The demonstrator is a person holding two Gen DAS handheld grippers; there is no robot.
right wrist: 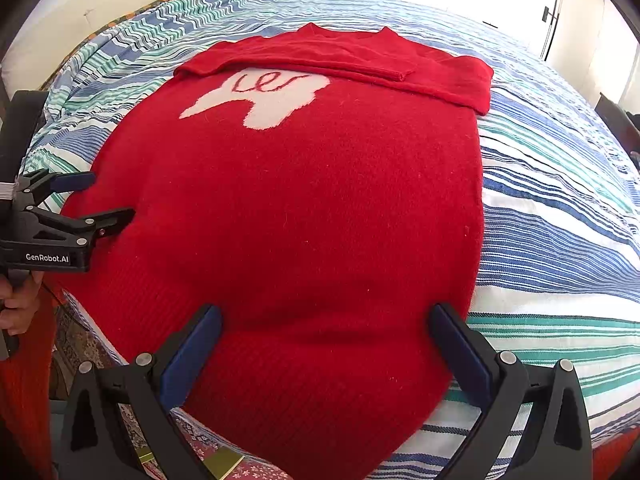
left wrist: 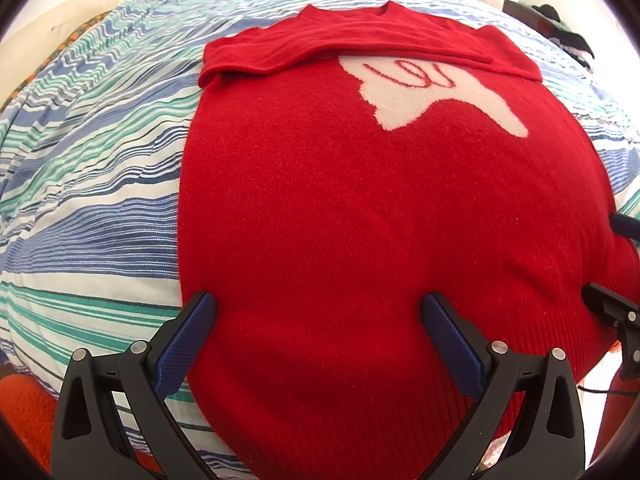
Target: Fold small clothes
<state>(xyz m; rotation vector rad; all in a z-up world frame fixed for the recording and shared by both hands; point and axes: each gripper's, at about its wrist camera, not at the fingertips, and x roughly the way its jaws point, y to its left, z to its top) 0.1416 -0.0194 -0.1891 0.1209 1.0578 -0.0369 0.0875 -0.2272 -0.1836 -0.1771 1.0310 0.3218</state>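
Observation:
A red knit sweater (left wrist: 360, 200) with a white motif (left wrist: 436, 92) lies flat on the striped bedspread (left wrist: 92, 152), collar at the far end, both sleeves folded across the chest. My left gripper (left wrist: 316, 304) is open, its fingers spread over the sweater's near left hem corner. My right gripper (right wrist: 326, 318) is open over the near right hem corner of the sweater (right wrist: 312, 208). The left gripper also shows at the left edge of the right wrist view (right wrist: 110, 198), open beside the sweater's side. The right gripper's fingers (left wrist: 608, 304) show at the right edge of the left wrist view.
The bed (right wrist: 560, 208) extends left and right of the sweater. A white wall or headboard (right wrist: 100, 8) runs along the far left. Dark objects (left wrist: 560, 28) sit beyond the bed at far right. A patterned rug (right wrist: 224, 464) lies below the near bed edge.

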